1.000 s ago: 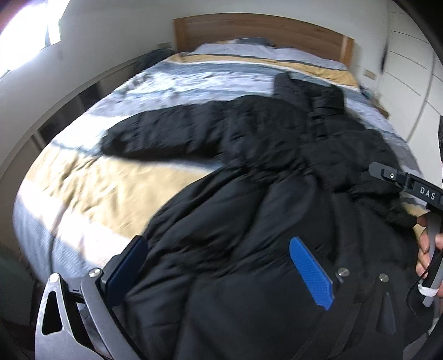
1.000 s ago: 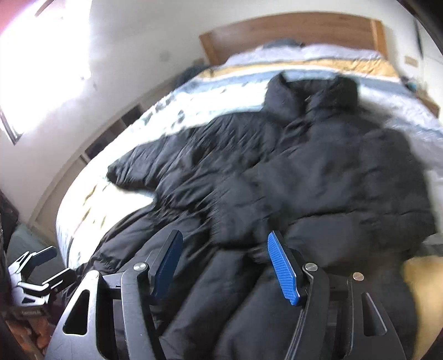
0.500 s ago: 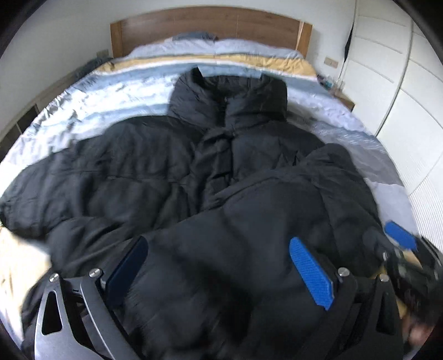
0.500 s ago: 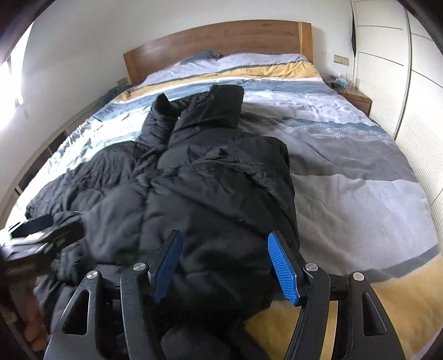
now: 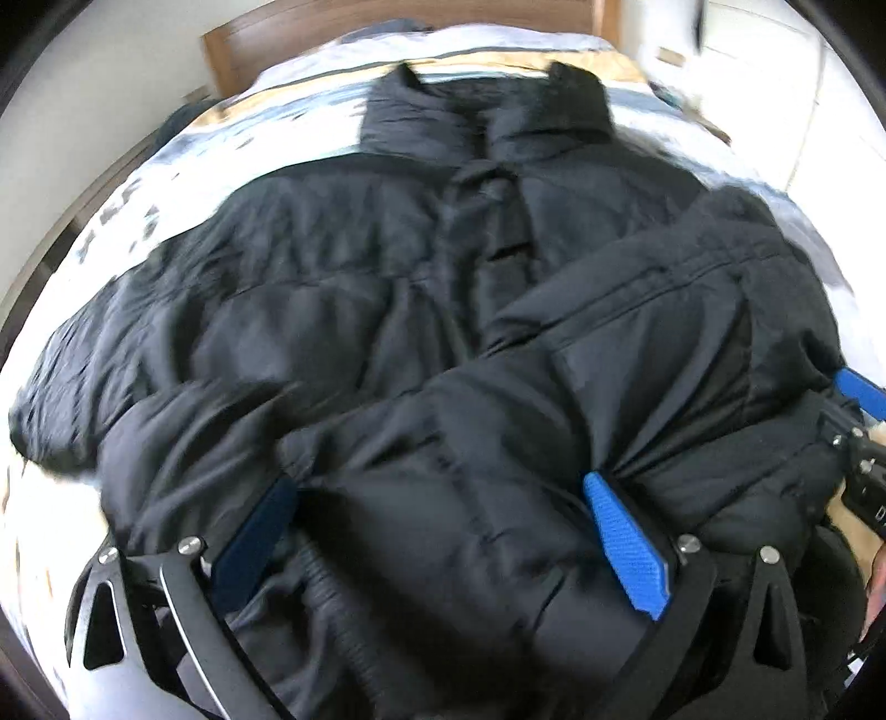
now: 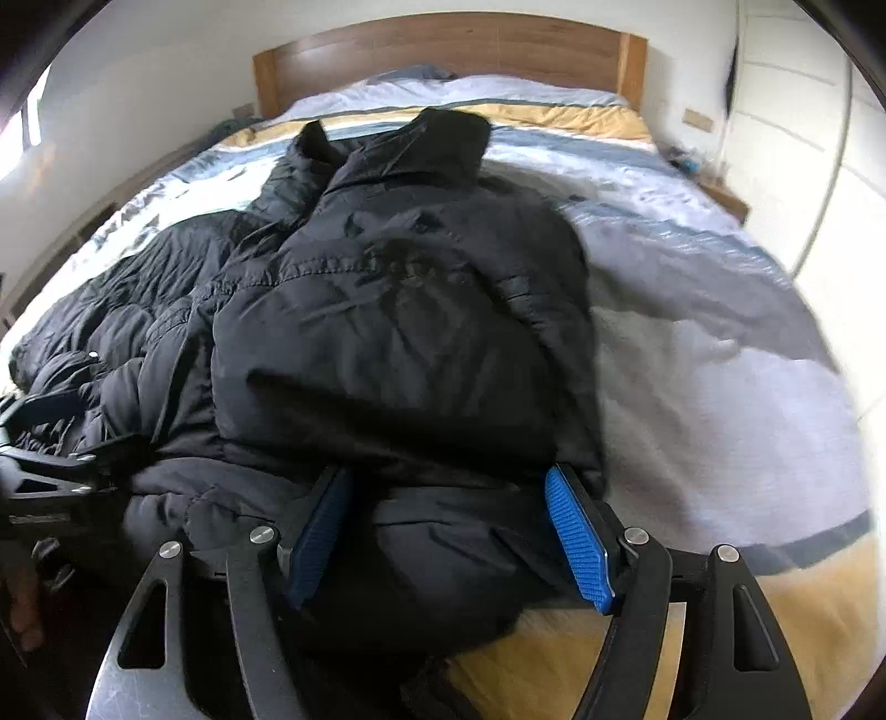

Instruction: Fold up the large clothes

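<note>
A large black puffer jacket (image 5: 343, 310) lies front up on the bed, collar towards the headboard. Its right sleeve (image 5: 637, 354) is folded across the body. My left gripper (image 5: 443, 531) is open, its blue pads either side of the jacket's lower hem area, low over the fabric. My right gripper (image 6: 448, 526) is open at the jacket's (image 6: 387, 321) right lower edge, with padded fabric bulging between its fingers. It also shows at the right edge of the left wrist view (image 5: 858, 443). The left gripper shows at the left edge of the right wrist view (image 6: 50, 476).
The bed (image 6: 720, 343) has a striped grey, white and yellow cover and a wooden headboard (image 6: 443, 50). White wardrobe doors (image 6: 803, 111) stand to the right. A nightstand (image 6: 720, 188) sits beside the bed.
Both grippers have moved lower and closer to the jacket's hem. The left view has swung from the outstretched left sleeve to face the jacket head on. Both stay open.
</note>
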`<state>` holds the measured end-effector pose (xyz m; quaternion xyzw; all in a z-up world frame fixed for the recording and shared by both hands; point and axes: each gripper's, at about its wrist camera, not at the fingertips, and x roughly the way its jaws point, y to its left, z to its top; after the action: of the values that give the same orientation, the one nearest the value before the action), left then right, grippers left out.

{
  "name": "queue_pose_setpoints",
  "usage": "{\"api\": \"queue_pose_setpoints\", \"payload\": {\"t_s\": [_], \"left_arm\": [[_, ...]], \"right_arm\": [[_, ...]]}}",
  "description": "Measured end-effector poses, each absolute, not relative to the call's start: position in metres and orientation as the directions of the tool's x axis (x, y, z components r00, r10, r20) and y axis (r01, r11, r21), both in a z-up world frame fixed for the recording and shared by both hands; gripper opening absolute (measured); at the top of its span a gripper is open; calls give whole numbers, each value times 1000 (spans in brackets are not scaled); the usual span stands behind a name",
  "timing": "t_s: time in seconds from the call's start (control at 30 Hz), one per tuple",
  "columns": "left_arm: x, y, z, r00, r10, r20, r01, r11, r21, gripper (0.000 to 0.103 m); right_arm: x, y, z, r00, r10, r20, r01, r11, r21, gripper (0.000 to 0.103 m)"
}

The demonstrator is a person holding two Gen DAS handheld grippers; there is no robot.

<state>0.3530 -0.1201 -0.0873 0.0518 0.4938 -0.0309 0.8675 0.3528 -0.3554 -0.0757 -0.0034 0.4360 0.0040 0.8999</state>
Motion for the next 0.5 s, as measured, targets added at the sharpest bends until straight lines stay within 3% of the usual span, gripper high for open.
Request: {"api": "queue_pose_setpoints", "payload": {"t_s": [0.1,0.23,0.5], "left_arm": [[338,-115,-83,515,-33,-856,127,991,38,103],[328,-106,-88,474,-56,-879,135,991,10,103],[275,-49,-23,580,-86,-810,129,992,-13,103]], "right_arm": [[339,-350,-59,646,40,-763,-25,999,31,70],[328,-335,-67,598,45,-800,-43,999,24,73],[273,-334,-26,611,-18,-792,65,998,27,73]]}}
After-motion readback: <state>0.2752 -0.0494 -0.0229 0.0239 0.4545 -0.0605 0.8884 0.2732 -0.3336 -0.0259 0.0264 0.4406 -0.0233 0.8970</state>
